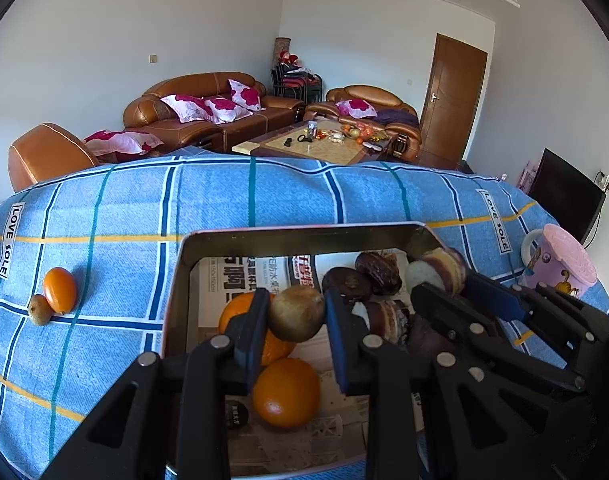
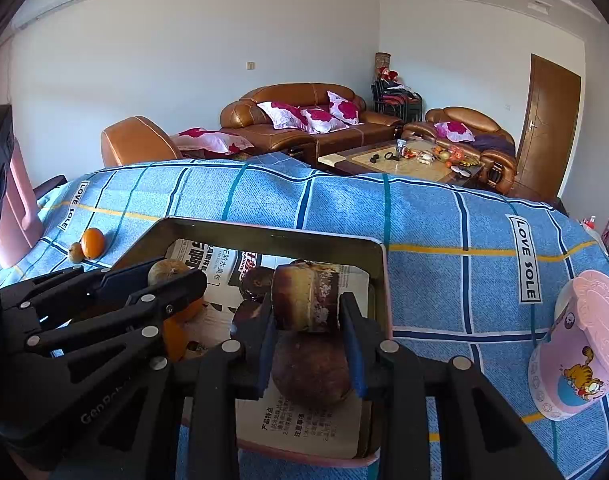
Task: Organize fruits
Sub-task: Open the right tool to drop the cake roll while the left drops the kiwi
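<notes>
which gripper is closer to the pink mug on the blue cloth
Right. The right gripper holds a cake over the tin's mug-side end; the left gripper works at the tin's far end from the pink mug.

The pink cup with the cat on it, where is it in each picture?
Left wrist view: the pink cup stands at the far right edge, on the blue checked cloth, behind the right gripper.
Right wrist view: the pink cup stands at the lower right, on the same cloth, right of the tin tray.
Shared landmark: the tin tray, left of the cup in both views.
</notes>
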Available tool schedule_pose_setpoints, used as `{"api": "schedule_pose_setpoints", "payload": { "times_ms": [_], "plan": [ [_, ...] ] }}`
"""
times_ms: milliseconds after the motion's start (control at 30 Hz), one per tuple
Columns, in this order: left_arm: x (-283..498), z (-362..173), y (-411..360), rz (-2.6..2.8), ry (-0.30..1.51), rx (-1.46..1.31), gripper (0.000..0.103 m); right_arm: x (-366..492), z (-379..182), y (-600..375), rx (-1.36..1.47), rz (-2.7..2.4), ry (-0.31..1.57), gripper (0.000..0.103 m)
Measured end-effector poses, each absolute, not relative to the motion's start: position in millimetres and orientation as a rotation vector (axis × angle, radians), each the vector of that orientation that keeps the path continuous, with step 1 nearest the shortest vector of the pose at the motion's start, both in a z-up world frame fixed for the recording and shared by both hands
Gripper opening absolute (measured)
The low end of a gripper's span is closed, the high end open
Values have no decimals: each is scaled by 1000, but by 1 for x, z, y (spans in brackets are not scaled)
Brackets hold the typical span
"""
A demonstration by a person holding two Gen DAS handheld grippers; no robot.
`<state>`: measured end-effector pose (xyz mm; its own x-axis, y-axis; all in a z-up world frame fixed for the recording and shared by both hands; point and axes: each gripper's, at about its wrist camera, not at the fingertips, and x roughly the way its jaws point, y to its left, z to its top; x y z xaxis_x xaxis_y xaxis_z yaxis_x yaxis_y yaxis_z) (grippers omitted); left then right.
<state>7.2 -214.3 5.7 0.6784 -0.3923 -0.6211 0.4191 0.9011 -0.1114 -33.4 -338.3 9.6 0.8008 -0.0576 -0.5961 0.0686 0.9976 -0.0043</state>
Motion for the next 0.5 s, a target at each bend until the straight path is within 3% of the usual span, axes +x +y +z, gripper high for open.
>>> {"api": "schedule_pose_setpoints", "payload": {
  "times_ms": [133,233,333,467,500],
  "plan": [
    [6,6,-214,-455,682,42,30,-43,14,-340,30,-63,585,38],
    [2,8,-214,-451,662,54,37,-50,18,-342,45,-86,541,42],
    [-5,12,-214,-405,614,79,60,-58,24,-352,106,-125,494,49],
    [-15,19,-212,-371,549,89,100,-64,27,-365,161,-190,447,51],
    [-18,21,-211,-363,529,93,103,-65,28,-367,169,-203,438,52]
  ]
}}
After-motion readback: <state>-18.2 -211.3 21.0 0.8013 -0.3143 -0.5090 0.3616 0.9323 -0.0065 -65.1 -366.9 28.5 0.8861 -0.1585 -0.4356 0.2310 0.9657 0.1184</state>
